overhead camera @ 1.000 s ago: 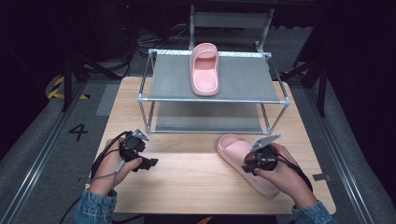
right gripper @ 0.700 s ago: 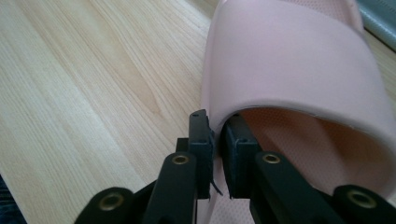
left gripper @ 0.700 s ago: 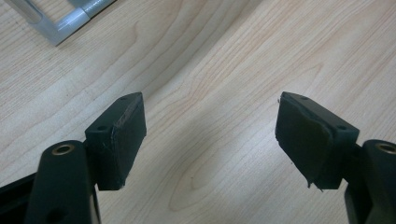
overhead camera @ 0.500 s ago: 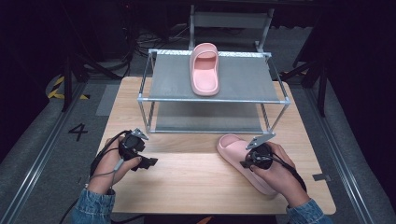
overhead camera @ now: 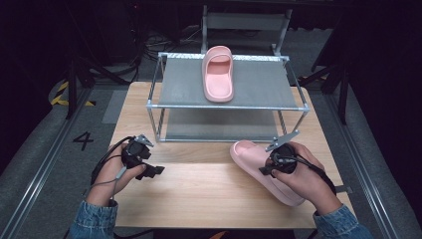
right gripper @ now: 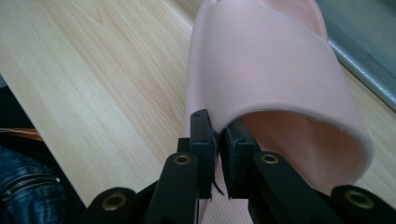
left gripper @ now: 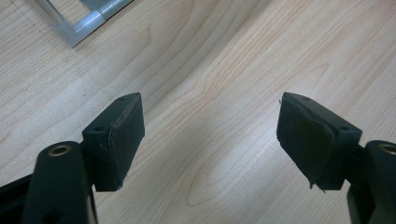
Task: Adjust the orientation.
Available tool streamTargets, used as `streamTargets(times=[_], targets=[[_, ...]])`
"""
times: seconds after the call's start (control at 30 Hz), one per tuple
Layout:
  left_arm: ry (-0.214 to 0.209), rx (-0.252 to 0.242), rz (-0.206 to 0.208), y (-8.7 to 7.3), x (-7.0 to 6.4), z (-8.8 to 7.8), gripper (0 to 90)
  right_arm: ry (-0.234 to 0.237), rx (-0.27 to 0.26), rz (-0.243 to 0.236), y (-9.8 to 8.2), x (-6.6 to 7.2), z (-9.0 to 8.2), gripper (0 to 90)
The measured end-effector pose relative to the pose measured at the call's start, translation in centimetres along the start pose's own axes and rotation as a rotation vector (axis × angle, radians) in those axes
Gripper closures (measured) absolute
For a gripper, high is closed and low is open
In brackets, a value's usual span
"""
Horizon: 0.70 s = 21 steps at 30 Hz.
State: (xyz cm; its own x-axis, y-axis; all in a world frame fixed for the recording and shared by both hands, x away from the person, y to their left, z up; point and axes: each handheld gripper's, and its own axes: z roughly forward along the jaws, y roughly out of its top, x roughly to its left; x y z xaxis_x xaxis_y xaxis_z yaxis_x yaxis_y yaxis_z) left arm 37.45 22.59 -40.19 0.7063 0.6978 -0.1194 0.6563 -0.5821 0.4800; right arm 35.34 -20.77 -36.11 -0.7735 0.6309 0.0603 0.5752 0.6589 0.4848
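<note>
Right gripper clamped on a pink slipper at the table's near right.
High view: the right gripper (overhead camera: 268, 167) angled over the slipper (overhead camera: 259, 172); the left gripper (overhead camera: 149, 169) lay low on the table (overhead camera: 199, 199). Left gripper view: jaws wide apart over bare wood. Right gripper view: jaws, just closed, pinched the strap edge.

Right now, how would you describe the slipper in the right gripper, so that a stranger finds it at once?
Start at the wooden table with the metal rack at its far side. In front of the rack, near the right edge, lies a pink slipper. Unlike the other pink slipper, which sits on the rack's top shelf, this one has its strap pinched by the right gripper, whose jaws have just closed.
</note>
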Motion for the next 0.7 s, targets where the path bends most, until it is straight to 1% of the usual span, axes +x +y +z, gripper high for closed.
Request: streamTargets(times=[0.03,0.13,0.2,0.27,0.3,0.43,0.47,0.53,0.67,0.7], targets=[[-0.001,-0.007,-0.003,0.0,0.1,0.0,23.8,0.001,0.002,0.002,0.2,0.0,-0.3,84.7],[-0.002,-0.006,-0.009,0.0,0.2,0.0,22.9,-0.004,0.004,-0.004,0.7,0.1,-1.1,84.7],[-0.006,-0.004,-0.015,-0.1,0.3,0.0,22.7,-0.014,0.001,-0.009,1.3,0.2,-2.0,84.6],[-0.007,-0.005,-0.013,-0.1,0.3,0.1,22.4,-0.012,-0.004,-0.008,1.8,0.2,-2.8,84.4],[-0.004,-0.003,-0.008,-0.1,0.4,0.0,21.5,-0.011,-0.004,-0.004,2.3,0.3,-3.6,84.3],[-0.012,-0.011,-0.019,-0.2,0.5,0.0,19.4,-0.009,-0.007,-0.003,2.7,0.3,-4.2,84.1],[-0.017,-0.012,-0.023,-0.2,0.5,-0.1,19.4,-0.012,-0.015,0.004,3.1,0.3,-5.2,83.8],[-0.017,-0.013,-0.024,-0.3,0.6,-0.1,19.2,-0.014,-0.026,0.009,3.4,0.2,-6.0,83.8],[-0.018,-0.003,-0.022,-0.6,0.8,-0.1,19.3,-0.020,-0.041,0.016,3.9,0.0,-7.4,83.8],[-0.018,-0.003,-0.022,-0.6,0.8,-0.1,19.5,-0.020,-0.041,0.016,3.9,0.0,-7.4,83.8]])
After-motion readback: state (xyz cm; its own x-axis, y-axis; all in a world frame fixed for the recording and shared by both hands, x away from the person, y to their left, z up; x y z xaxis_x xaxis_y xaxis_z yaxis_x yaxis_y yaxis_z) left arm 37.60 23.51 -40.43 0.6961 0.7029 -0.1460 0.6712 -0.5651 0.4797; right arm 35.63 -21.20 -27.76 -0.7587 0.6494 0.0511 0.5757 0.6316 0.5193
